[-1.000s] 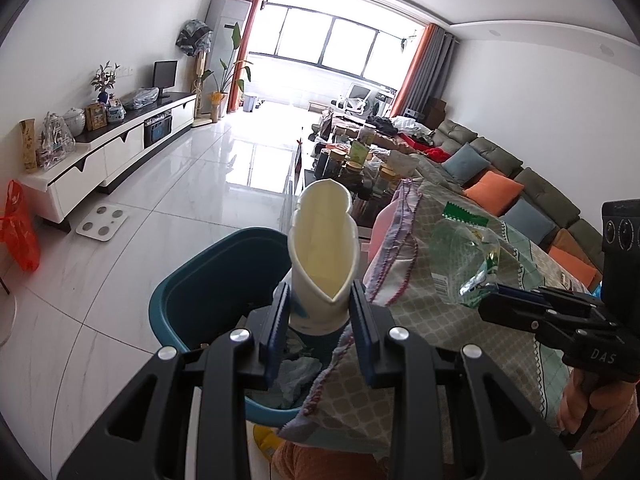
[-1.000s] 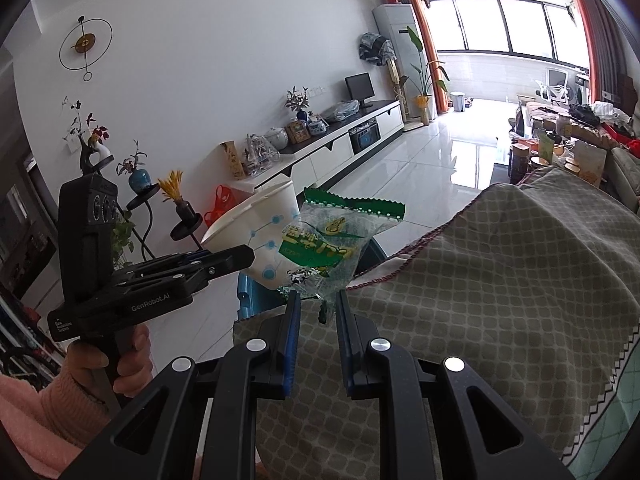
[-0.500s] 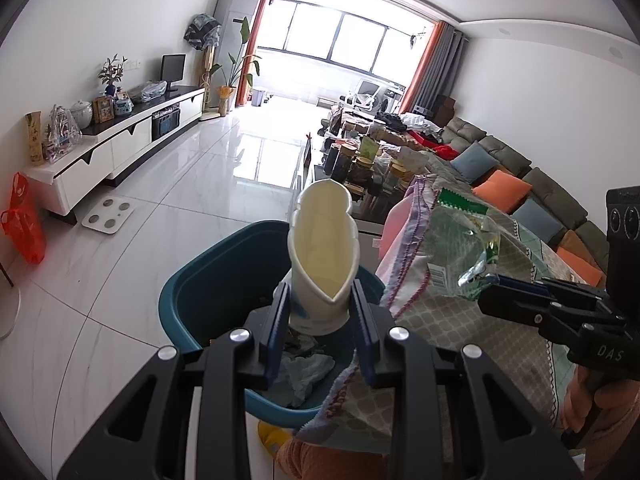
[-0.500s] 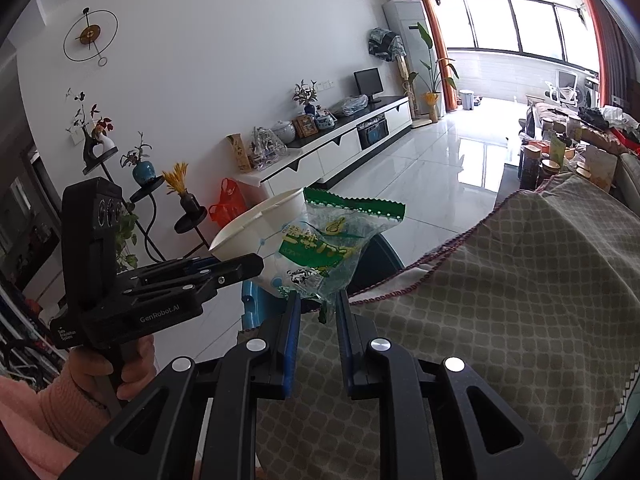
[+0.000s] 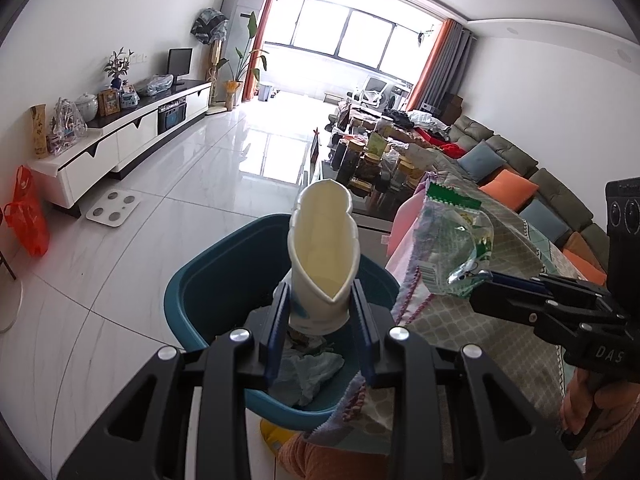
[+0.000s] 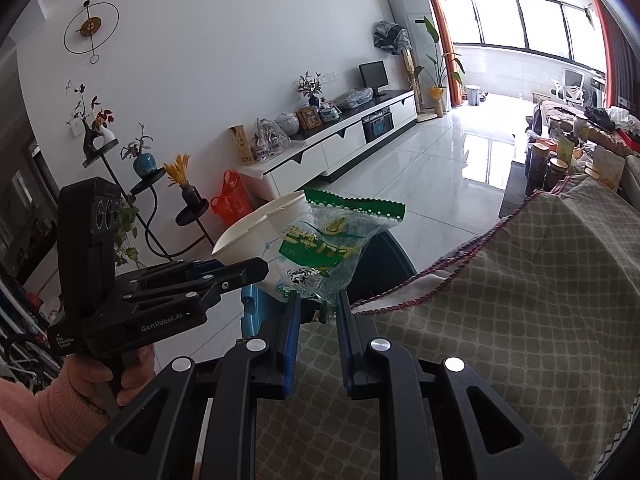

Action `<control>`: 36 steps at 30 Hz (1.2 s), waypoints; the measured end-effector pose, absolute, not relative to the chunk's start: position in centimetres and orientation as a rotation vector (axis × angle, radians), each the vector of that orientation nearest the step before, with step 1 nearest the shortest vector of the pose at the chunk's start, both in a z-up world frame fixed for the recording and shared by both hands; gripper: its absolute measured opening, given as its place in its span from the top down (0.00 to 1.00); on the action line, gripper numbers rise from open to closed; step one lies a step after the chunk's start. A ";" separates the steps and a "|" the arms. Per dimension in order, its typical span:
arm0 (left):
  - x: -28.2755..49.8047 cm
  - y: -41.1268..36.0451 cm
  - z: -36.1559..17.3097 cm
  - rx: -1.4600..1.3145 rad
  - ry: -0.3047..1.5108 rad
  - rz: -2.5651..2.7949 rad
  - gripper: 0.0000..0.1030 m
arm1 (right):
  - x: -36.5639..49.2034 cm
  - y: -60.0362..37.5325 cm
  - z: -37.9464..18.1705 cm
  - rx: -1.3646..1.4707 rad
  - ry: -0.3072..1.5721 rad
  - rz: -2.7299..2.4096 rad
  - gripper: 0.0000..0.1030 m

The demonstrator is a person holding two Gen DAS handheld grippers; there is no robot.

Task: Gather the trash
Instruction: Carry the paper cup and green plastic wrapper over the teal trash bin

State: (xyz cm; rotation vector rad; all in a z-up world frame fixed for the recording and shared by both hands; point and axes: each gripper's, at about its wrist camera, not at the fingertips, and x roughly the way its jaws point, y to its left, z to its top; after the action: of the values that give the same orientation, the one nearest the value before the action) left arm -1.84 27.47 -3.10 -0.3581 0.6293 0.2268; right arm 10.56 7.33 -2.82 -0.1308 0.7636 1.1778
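Left gripper (image 5: 320, 312) is clamped on a white paper cup (image 5: 323, 256), squashed flat between the blue pads; cup sits dead centre in the left view, mouth pointing up and away, base down at the pads. Directly under it, lower centre of that frame, is the teal bin (image 5: 212, 280) with crumpled paper and scraps already in the bottom. So the cup is held over the open bin, not in it. Right gripper (image 6: 318, 312) is nearly closed, pinching the lower end of a clear green-printed snack wrapper (image 6: 332, 240); the wrapper stands up from the pads in the centre of the right view, green serrated edge on top. In the left view the same wrapper (image 5: 452, 240) shows centre right, hanging off the right gripper's tip (image 5: 486, 290), just beside the cup but I can't tell if they touch. In the right view the left gripper (image 6: 240, 270) comes in from the left, with my hand (image 6: 100, 372) and pink sleeve at lower left; the cup (image 6: 260, 232) sits right behind the wrapper. Table with the patterned cloth (image 6: 500, 320) fills the lower right of the right view; the bin's rim (image 6: 392, 248) peeks out just beyond the cloth's edge, behind the wrapper.
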 end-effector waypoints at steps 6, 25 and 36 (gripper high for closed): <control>-1.5 27.8 -3.6 -0.366 0.641 0.237 0.70 | 11.0 7.9 -3.0 -0.132 0.776 1.183 0.83; -1.0 28.5 -4.7 -0.378 0.659 0.253 0.71 | 11.7 9.2 -3.7 -0.154 0.810 1.185 0.83; -0.6 28.8 -5.1 -0.385 0.668 0.255 0.70 | 11.9 10.3 -4.2 -0.175 0.840 1.185 0.83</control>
State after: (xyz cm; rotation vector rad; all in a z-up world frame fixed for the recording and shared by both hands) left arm -0.61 28.77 -5.07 -0.3847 0.6678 0.2554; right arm 11.89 10.31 -4.23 -0.1751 0.8395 1.1852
